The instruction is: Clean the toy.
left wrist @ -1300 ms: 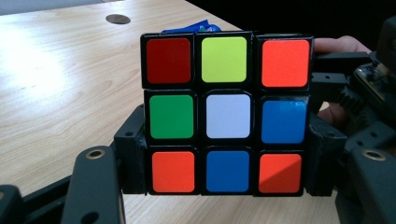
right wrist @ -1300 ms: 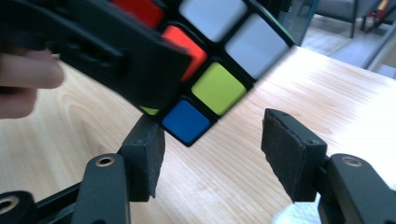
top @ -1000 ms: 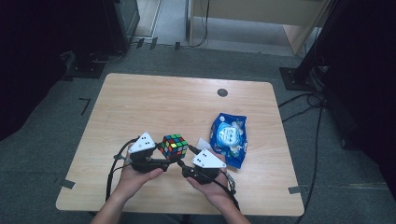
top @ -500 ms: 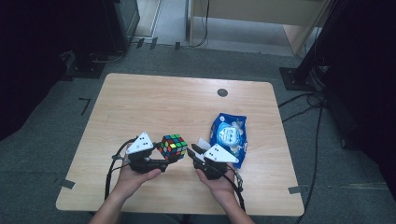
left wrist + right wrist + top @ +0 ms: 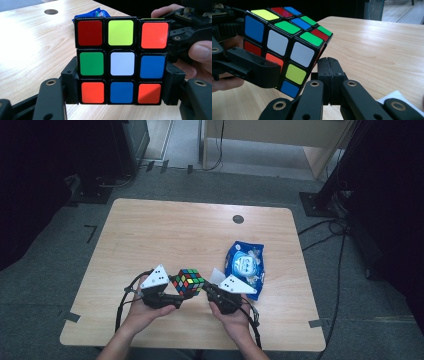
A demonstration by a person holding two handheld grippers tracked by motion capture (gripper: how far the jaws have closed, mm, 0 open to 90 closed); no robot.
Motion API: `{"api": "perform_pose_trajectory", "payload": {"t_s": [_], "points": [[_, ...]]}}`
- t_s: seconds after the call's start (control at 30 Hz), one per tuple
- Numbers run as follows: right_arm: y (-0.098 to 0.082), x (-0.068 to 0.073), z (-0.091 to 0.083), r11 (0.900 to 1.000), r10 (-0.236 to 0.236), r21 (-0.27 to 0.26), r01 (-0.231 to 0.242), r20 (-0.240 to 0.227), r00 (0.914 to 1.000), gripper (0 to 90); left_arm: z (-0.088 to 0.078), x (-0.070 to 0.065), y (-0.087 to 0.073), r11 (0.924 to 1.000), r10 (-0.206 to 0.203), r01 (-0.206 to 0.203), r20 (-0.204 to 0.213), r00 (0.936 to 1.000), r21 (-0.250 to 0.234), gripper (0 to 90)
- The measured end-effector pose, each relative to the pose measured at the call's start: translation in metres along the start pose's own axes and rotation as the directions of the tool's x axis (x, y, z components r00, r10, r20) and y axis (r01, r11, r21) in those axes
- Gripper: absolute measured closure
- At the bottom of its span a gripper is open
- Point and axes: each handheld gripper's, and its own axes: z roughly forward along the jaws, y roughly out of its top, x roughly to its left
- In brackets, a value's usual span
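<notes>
A scrambled colour cube (image 5: 188,281) is held above the wooden table (image 5: 175,235) near its front edge. My left gripper (image 5: 181,292) is shut on it: in the left gripper view its two black pads press the lower sides of the cube (image 5: 121,60). My right gripper (image 5: 205,288) sits just right of the cube. Its jaws have just been closing, and in the right gripper view its pads (image 5: 329,75) meet with nothing between them, close beside the cube's (image 5: 284,45) lower corner. A finger of the left gripper (image 5: 249,67) crosses the cube's side there.
A blue snack packet (image 5: 245,265) lies right of the cube, behind my right hand, with a white slip of paper (image 5: 216,275) at its left edge. A round grommet hole (image 5: 238,219) sits at the table's far side.
My right gripper has shifted slightly toward the cube's right side. My left hand and the cube have stayed where they were.
</notes>
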Motion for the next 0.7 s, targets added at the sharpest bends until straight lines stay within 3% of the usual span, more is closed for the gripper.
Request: {"api": "perform_pose_trajectory", "payload": {"t_s": [0.47,0.7], "points": [[0.0,0.003,-0.0011,1.0,0.006,0.002,-0.006,-0.006,1.0,90.0,0.0008,0.0017,-0.0006,0.9999,-0.013,0.012,0.018,0.9998,0.005,33.7],[0.0014,0.0023,-0.0021,1.0,0.0,-0.002,0.0,-0.024,0.9997,88.7,-0.0008,0.0021,-0.0006,0.9999,-0.014,0.014,0.004,0.9999,-0.006,33.9]]}}
